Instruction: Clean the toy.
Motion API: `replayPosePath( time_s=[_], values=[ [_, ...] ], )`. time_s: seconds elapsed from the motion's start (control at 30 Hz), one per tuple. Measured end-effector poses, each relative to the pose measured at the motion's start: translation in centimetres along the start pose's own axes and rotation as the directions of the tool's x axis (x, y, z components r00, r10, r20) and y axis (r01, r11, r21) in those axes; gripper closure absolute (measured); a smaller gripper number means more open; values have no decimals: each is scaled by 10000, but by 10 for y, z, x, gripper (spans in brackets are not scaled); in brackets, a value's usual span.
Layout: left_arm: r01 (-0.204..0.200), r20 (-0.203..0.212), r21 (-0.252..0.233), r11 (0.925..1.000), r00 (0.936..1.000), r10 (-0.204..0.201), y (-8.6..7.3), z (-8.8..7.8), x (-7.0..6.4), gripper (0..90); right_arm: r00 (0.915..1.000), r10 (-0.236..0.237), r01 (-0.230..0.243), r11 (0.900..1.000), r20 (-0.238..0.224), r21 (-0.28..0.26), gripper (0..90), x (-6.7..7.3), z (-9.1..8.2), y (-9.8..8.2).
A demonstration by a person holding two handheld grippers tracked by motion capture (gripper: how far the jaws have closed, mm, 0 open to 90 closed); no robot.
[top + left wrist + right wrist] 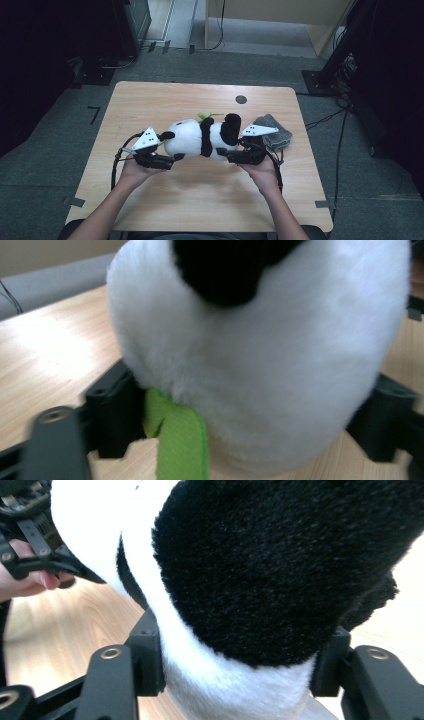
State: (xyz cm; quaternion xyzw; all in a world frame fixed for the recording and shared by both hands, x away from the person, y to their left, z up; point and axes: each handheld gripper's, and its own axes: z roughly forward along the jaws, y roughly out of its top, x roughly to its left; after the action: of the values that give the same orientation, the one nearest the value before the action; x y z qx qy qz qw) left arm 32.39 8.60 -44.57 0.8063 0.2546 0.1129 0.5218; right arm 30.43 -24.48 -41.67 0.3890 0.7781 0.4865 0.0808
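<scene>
Both grippers grasp the plush panda: left gripper on its head end, right gripper nearer the grey cloth. Next we likely lift together, evenly.

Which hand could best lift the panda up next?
Probably the right tongs: their jaws press both sides of the panda. The left tongs look looser around its white end.

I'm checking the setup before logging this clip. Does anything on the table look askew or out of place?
Mostly tidy. The plush panda lies on its side across the table, between the left gripper and the right gripper rather than sitting upright. A grey cloth sits crumpled beside it. Nothing looks spilled or damaged.
</scene>
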Motion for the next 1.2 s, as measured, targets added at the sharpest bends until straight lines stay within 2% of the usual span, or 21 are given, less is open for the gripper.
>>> replayPosePath(
  time_s=[0.07, 0.17, 0.3, 0.43, 0.53, 0.67, 0.77, 0.87, 0.93, 1.0, 1.07, 1.1, 1.13, 1.2],
  values=[
    [223, 63, 116, 9997, 9997, -224, 0, 1, 2, 283, 9999, -74, 73, 9999, 121, 97, 361, 0, 1, 0],
    [757, 227, 361, 9965, 9968, -765, 2, 2, 4, 381, 9998, 18, -21, 9998, 172, 194, 316, -2, 4, -1],
    [1054, 374, 664, 9922, 9934, -1081, 6, 1, 5, 436, 9996, 289, -289, 9989, 12, 361, 254, -9, 5, -2],
    [1819, 713, 424, 9824, 9802, -1845, 11, -5, 13, 498, 9991, 190, -187, 9998, -374, 80, 191, -14, 5, -4],
    [2097, 814, 227, 9775, 9741, -2109, 15, -8, 18, 507, 9986, 28, -38, 9998, -531, -181, 172, -15, 4, -4],
    [2135, 861, 193, 9768, 9730, -2143, 19, -9, 23, 512, 9994, -53, 46, 9998, -345, -208, 145, -16, 4, -5],
    [2280, 865, 99, 9736, 9698, -2280, 21, -13, 27, 513, 9993, -314, 312, 9995, -216, -84, 144, -15, 4, -6],
    [2633, 1060, -72, 9647, 9595, -2611, 22, -19, 31, 514, 9992, -316, 315, 9995, -234, -22, 152, -16, 4, -8],
    [2936, 1397, -54, 9559, 9468, -2900, 23, -23, 34, 513, 9990, -310, 306, 9995, -318, -107, 151, -18, 4, -9],
    [2960, 1510, 35, 9552, 9441, -2931, 24, -24, 33, 512, 9972, -566, 555, 9982, -498, -247, 150, -18, 4, -10],
    [3198, 1718, 56, 9475, 9331, -3160, 24, -22, 32, 512, 9948, -924, 914, 9955, -433, -264, 163, -13, 5, -11],
    [3228, 1703, 91, 9464, 9321, -3196, 24, -21, 30, 512, 9929, -1071, 1059, 9941, -516, -245, 196, -11, 5, -11],
    [3122, 1621, 50, 9500, 9372, -3089, 24, -20, 28, 510, 9920, -1196, 1188, 9927, -407, -216, 204, -8, 6, -11],
    [3154, 1598, 23, 9490, 9367, -3117, 24, -17, 26, 506, 9883, -1522, 1522, 9883, 44, -100, 239, -3, 8, -12]
  ],
)
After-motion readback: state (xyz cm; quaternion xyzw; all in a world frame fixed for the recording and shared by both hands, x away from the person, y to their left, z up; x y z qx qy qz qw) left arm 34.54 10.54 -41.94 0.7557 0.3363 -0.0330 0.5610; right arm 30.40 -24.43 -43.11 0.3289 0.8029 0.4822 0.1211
